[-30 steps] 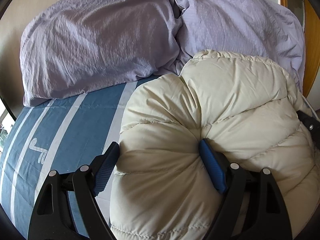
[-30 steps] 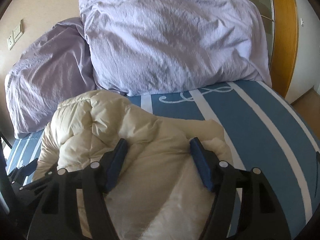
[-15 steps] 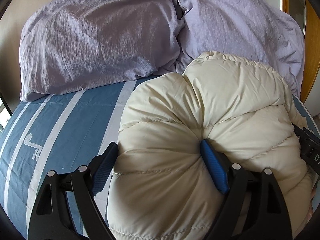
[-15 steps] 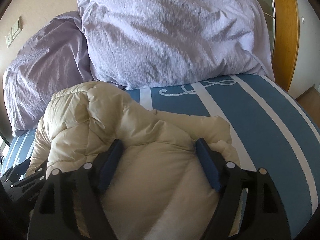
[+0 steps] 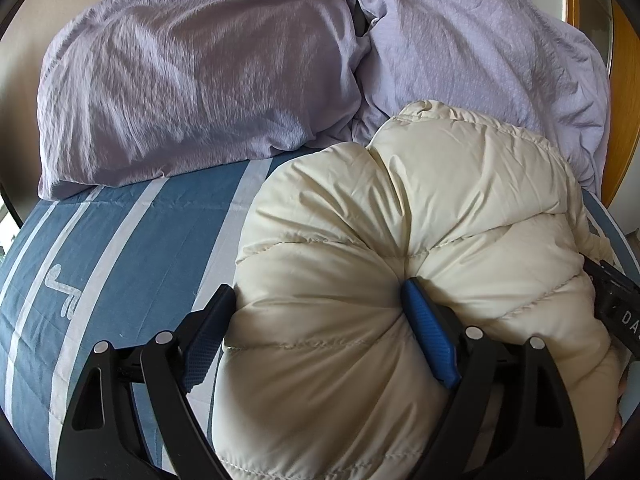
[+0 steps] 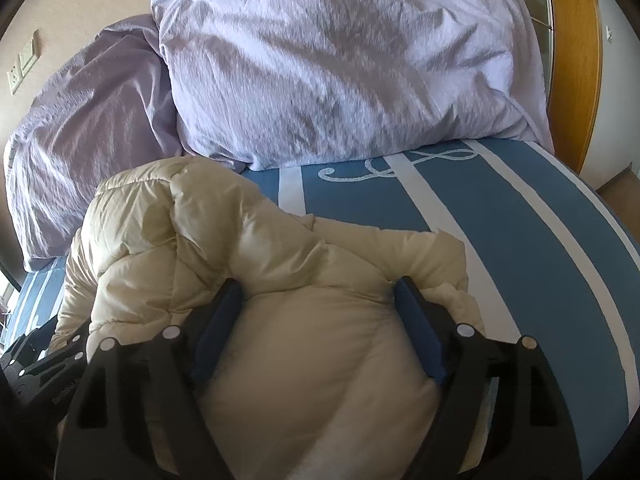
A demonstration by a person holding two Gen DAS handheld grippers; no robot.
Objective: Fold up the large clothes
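Observation:
A cream puffy down jacket (image 5: 400, 208) lies bunched on the blue-and-white striped bed sheet (image 5: 120, 260). My left gripper (image 5: 318, 288) is shut on its near left bulge: the right blue pad digs into a puckered seam and the left pad sits against the jacket's edge. In the right wrist view the jacket (image 6: 200, 240) fills the gap of my right gripper (image 6: 318, 284). Its jaws are opening, and the padding still bulges against both pads. Each gripper's black body shows at the edge of the other's view.
Two lilac pillows (image 5: 192, 80) (image 5: 480, 40) lean against the wall just behind the jacket. A wooden door frame (image 6: 572, 40) stands at the right, past the bed's edge. Bare striped sheet (image 6: 500, 220) stretches to the right of the jacket.
The right gripper's pads have spread wider apart around the jacket, and the padding has puffed up between them. The left gripper's hold looks the same.

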